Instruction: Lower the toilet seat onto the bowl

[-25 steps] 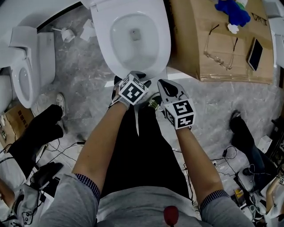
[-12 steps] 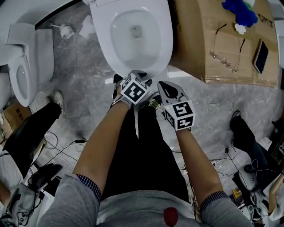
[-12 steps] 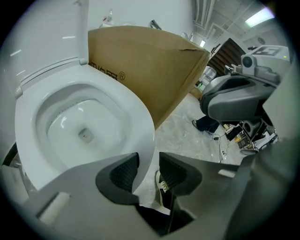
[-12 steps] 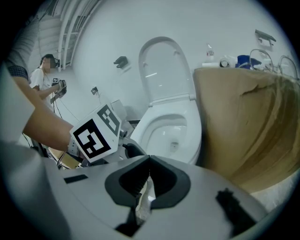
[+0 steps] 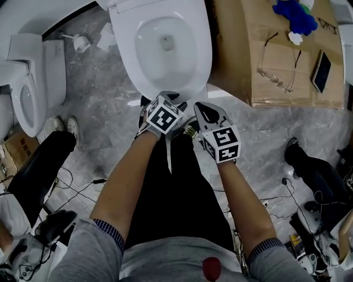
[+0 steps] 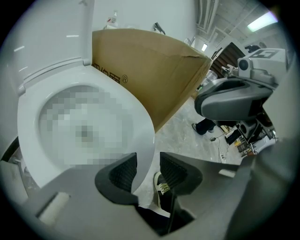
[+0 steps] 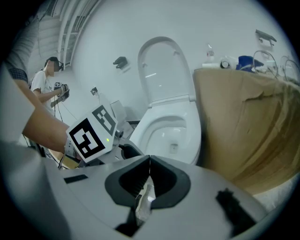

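The white toilet seat [image 5: 130,52] lies flat on the bowl [image 5: 165,41], and its lid [image 7: 161,70] stands upright behind. My left gripper [image 5: 165,96] is at the seat's front edge. Its jaws have just been opening, and in the left gripper view [image 6: 147,171] the seat's rim [image 6: 140,126] runs between the ribbed pads [image 6: 123,172] with a gap on the right side. My right gripper [image 5: 202,107] hovers just right of it, off the toilet's front. It is shut with nothing between its fingers [image 7: 149,164].
A cardboard box [image 5: 248,38] stands right of the toilet, carrying glasses [image 5: 276,61], a phone [image 5: 321,65] and a blue object [image 5: 292,14]. A second toilet [image 5: 33,88] is at left. A bystander's leg [image 5: 41,168] and cables lie on the floor.
Both grippers stay at the seat's front edge. The bystander's foot at the left has shifted a little toward the left.
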A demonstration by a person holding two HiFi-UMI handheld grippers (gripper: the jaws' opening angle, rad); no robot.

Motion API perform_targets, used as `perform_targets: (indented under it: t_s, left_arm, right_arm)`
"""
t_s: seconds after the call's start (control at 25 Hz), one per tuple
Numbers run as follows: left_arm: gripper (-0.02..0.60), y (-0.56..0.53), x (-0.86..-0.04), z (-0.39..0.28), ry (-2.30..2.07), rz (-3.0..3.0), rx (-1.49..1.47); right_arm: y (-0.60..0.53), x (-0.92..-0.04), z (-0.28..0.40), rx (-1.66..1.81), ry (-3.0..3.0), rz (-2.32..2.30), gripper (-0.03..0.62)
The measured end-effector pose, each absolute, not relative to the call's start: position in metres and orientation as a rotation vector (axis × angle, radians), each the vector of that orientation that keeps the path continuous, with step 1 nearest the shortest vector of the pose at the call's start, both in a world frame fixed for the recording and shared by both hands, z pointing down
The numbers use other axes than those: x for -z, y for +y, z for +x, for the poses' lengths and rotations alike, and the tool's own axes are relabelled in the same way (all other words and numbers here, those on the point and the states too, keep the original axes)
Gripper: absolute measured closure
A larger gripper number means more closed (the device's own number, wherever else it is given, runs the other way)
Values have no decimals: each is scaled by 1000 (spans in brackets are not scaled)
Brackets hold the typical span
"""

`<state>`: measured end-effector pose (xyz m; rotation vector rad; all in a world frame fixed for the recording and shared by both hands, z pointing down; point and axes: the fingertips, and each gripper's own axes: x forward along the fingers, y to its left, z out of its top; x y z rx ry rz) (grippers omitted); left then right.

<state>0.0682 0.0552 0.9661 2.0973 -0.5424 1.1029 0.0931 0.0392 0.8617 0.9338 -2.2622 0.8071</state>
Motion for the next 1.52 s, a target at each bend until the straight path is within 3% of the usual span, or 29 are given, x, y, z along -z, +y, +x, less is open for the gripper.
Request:
perform_targets:
  t_s: [0.4, 0.84, 1.12, 1.52]
  left_arm:
    - [419, 35, -874, 50, -662, 2205, -1004]
    - [437, -2, -697, 22, -883, 2382, -773]
    - [506, -9, -591, 1, -991, 2454, -572]
    - [552, -8, -459, -19, -1086, 2571, -397]
  right_arm:
    - [12, -788, 94, -740, -2329, 997, 580]
    - [-2, -658, 85, -648, -2460, 979, 580]
    - [-8, -579, 64, -551, -2554, 920, 580]
    - [3, -451, 28, -479, -2704, 865, 580]
